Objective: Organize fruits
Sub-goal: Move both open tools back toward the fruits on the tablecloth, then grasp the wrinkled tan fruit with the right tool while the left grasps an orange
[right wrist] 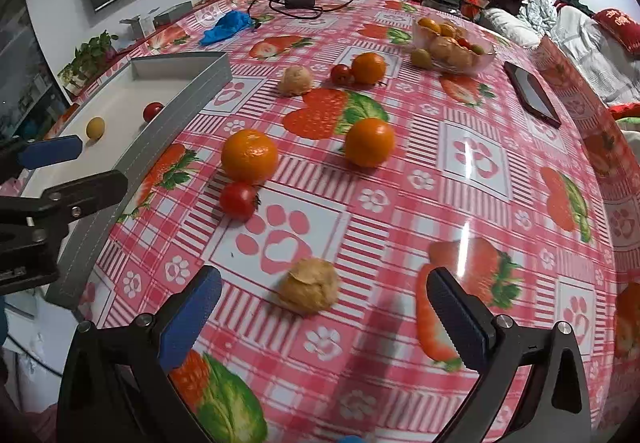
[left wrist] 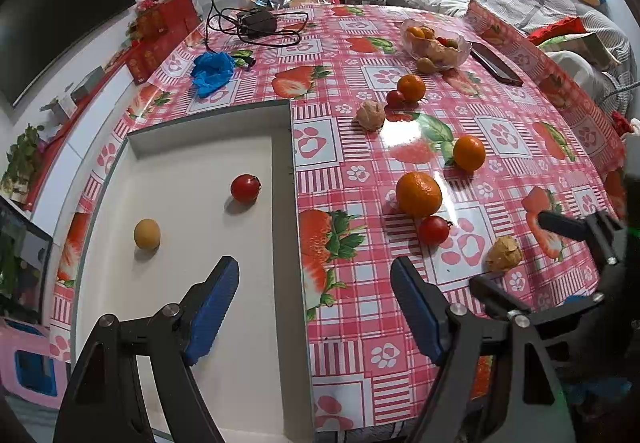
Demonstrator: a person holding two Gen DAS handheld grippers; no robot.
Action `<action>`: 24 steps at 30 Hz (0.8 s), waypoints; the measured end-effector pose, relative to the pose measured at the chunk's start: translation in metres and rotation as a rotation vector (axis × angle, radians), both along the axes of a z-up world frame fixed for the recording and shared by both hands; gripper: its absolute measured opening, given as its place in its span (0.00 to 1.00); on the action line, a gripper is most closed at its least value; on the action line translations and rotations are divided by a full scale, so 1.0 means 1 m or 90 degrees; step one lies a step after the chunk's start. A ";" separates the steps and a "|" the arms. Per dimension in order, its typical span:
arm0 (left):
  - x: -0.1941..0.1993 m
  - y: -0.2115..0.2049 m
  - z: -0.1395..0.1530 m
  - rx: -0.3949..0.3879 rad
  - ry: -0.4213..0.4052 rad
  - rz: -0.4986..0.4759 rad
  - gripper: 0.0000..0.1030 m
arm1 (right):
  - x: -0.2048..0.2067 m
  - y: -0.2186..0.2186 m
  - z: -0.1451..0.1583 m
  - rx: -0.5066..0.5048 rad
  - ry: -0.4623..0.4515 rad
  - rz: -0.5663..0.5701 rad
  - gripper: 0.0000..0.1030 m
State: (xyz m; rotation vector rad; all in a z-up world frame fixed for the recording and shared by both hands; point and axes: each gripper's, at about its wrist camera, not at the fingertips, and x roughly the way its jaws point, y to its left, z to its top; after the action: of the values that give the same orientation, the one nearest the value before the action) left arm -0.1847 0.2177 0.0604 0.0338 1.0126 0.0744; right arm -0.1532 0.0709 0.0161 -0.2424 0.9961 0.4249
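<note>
Sorting is partly done. The tray [left wrist: 208, 147] at the tabletop's left edge holds one cherry tomato [left wrist: 245, 188] and one small yellow fruit [left wrist: 147, 234]; the rest is loose on the tablecloth [right wrist: 472, 203].

My left gripper [left wrist: 314, 307] is spread wide with nothing between the pads. It hangs over the tray's right wall, one finger above the tray floor and the other above the cloth. I read it as idle after a drop.

My right gripper [right wrist: 324, 323] is also spread and empty, aimed down at the husked fruit [right wrist: 309, 291] near the tabletop's front edge. The fruit lies ahead of the fingertips and roughly centred between them, not touching either pad.

Next pick is probably that husked fruit. The move needs a push forward and down until the pads straddle it, then a gentle close, since the papery husk looks crushable.

A second cherry tomato [right wrist: 239, 201] and a tangerine [right wrist: 249, 154] touch each other just beyond, toward the tray. Another tangerine [right wrist: 369, 142] sits mid-table. The glass bowl [right wrist: 484, 61] is near the far right edge.
</note>
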 end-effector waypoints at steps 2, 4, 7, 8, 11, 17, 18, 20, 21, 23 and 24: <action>0.003 -0.004 0.001 0.000 0.001 -0.005 0.79 | 0.002 0.001 -0.004 0.007 0.001 -0.003 0.99; 0.008 -0.010 0.001 0.000 0.003 -0.013 0.79 | 0.003 -0.001 -0.006 0.010 0.002 -0.007 0.69; 0.020 -0.025 -0.001 -0.004 0.012 -0.033 0.79 | 0.002 -0.005 -0.008 0.003 -0.005 -0.016 0.46; 0.024 -0.028 -0.003 -0.007 0.014 -0.037 0.79 | 0.002 -0.007 -0.007 0.006 -0.007 -0.011 0.39; 0.038 -0.044 -0.010 -0.008 0.026 -0.052 0.79 | 0.002 -0.019 -0.005 0.026 -0.005 -0.016 0.29; 0.068 -0.061 -0.031 0.008 0.044 -0.049 0.79 | 0.001 -0.053 -0.002 0.067 0.008 -0.045 0.30; 0.071 -0.062 -0.035 0.009 0.049 -0.046 0.79 | 0.002 -0.056 -0.001 0.070 0.009 -0.047 0.30; 0.076 -0.064 -0.041 0.006 0.059 -0.044 0.77 | 0.001 -0.064 -0.001 0.077 0.011 -0.053 0.30; 0.079 -0.064 -0.044 0.002 0.063 -0.042 0.69 | 0.000 -0.067 0.000 0.080 0.012 -0.055 0.30; 0.082 -0.063 -0.049 -0.016 0.074 -0.041 0.51 | 0.001 -0.072 0.000 0.085 0.013 -0.060 0.30; 0.082 -0.061 -0.047 -0.033 0.065 -0.038 0.40 | 0.001 -0.074 0.000 0.088 0.013 -0.062 0.30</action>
State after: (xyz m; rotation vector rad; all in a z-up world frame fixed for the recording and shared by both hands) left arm -0.1023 0.1564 0.0133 0.0213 1.1147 -0.0084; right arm -0.1522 -0.0027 0.0156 -0.0655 0.9902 0.4067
